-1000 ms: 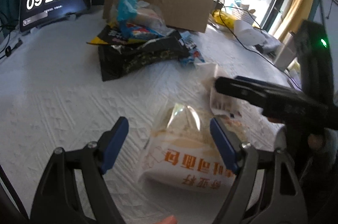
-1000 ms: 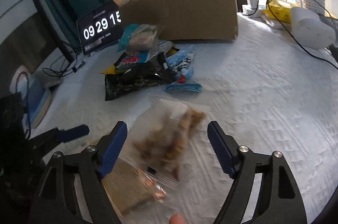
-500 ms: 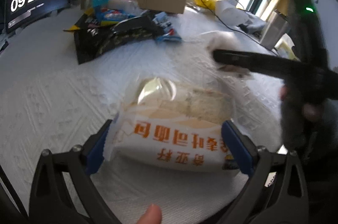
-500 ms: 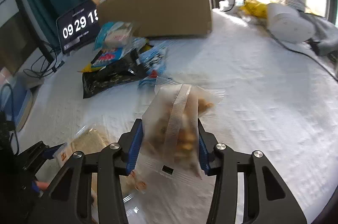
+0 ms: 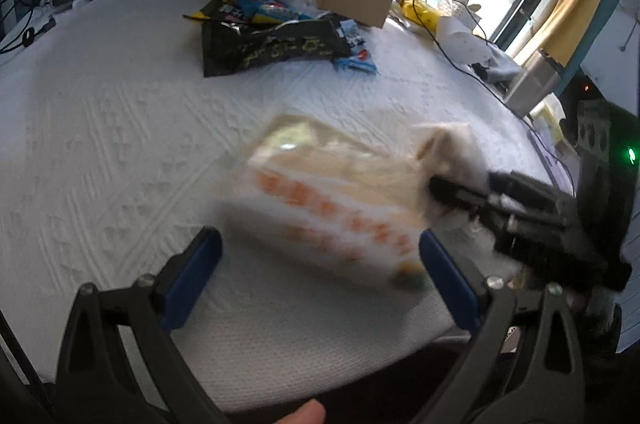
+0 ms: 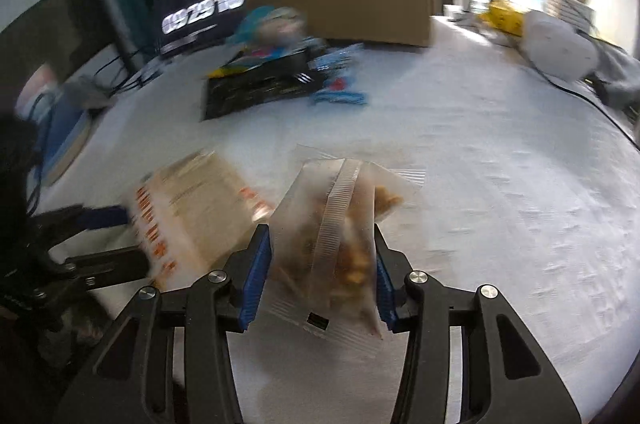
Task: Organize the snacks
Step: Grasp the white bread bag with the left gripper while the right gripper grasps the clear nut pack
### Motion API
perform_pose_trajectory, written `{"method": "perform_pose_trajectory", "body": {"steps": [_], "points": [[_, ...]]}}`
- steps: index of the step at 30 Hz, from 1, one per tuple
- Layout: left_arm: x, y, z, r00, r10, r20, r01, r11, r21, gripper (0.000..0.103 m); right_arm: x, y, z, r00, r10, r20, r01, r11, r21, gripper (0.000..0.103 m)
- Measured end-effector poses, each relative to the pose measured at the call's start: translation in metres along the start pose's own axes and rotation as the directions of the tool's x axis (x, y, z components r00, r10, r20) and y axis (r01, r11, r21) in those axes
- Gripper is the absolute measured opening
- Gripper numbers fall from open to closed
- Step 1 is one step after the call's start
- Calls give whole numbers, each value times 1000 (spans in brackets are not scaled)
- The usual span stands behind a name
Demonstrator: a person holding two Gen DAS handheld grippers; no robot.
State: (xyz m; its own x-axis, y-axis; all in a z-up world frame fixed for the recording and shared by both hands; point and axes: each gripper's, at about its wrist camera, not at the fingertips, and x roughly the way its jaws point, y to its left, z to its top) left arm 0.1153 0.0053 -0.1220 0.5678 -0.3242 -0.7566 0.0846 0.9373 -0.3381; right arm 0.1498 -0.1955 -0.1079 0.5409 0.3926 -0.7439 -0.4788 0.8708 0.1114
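Two snack packs near the mattress edge

A clear pouch of brown snacks (image 6: pixel 340 236) stands upright, pinched; beside it a white bread pack with orange print (image 5: pixel 332 199) lies flat, blurred.

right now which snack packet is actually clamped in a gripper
The clear packet of brown snacks, pinched between the right gripper pads. The white orange-lettered bread pack merely lies between the left gripper's open jaws.
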Motion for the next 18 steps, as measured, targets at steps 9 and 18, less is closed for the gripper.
{"method": "perform_pose_trajectory", "body": {"steps": [9, 18], "points": [[13, 14, 26, 998, -47, 44, 50, 996, -77, 92, 18, 46, -3, 995, 100, -25, -102, 992, -68, 49], [27, 24, 47, 998, -23, 63, 28, 997, -73, 40, 10, 14, 10, 999, 50, 0, -50, 999, -10, 47]]}}
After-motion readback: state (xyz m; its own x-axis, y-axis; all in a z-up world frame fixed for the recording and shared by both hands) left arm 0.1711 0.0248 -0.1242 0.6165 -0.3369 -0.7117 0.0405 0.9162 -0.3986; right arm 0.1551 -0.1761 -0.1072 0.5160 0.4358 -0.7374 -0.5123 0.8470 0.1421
